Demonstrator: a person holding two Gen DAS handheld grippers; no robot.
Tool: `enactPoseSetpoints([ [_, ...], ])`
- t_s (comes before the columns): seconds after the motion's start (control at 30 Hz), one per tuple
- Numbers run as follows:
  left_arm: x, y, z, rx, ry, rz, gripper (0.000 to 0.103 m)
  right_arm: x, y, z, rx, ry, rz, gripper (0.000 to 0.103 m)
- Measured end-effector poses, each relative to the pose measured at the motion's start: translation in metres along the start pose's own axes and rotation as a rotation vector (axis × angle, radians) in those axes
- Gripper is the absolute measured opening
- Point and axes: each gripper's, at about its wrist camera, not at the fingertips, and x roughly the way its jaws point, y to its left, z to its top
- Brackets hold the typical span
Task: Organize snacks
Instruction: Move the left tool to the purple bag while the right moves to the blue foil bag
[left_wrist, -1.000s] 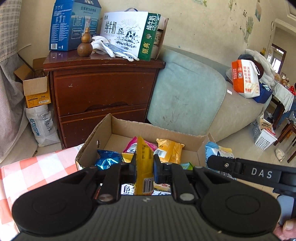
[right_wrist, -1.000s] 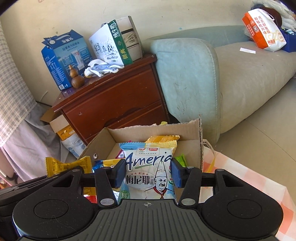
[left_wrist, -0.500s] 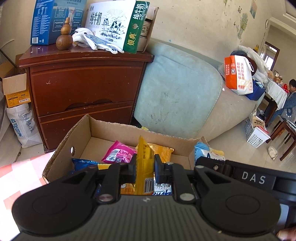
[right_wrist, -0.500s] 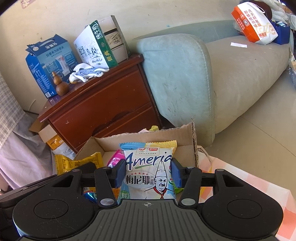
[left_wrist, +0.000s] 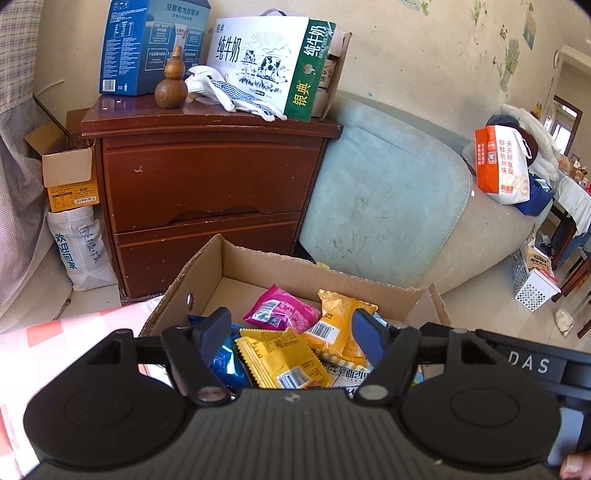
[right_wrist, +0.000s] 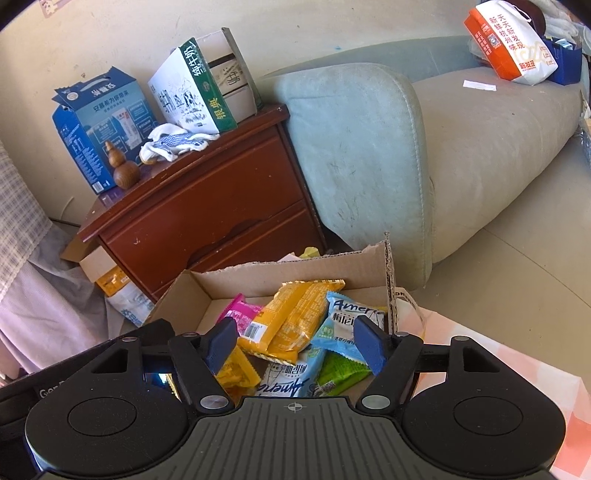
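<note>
An open cardboard box holds several snack packets. In the left wrist view my left gripper hovers over it, its jaws opening with nothing pressed between the pads. A small yellow packet lies loose below, beside a pink packet, an orange packet and a blue foil packet. In the right wrist view my right gripper is also over the box with its jaws opening and nothing held. Pale-blue "America" packets and a green packet lie under it.
A dark wooden nightstand with milk cartons stands behind the box. A pale sofa with an orange bag is to the right. The box rests on a red-checked cloth. The right gripper's body sits close by.
Both grippers have gone from shut to open. The yellow packet left the left jaws and the pale-blue packet left the right jaws; both now lie in the box.
</note>
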Motion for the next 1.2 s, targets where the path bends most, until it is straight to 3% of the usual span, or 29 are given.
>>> enactPoseSetpoints([
  [0.7,-0.055,0.046,-0.032,-0.015,0.063,0.086,0.078,-0.015,0.034,-0.035,-0.189,0.109,0.102,0.075],
  [1.2,-0.075,0.064,-0.071,0.109,0.136,0.076,0.078,-0.004,0.057,-0.072,-0.277,0.242,0.167,0.075],
])
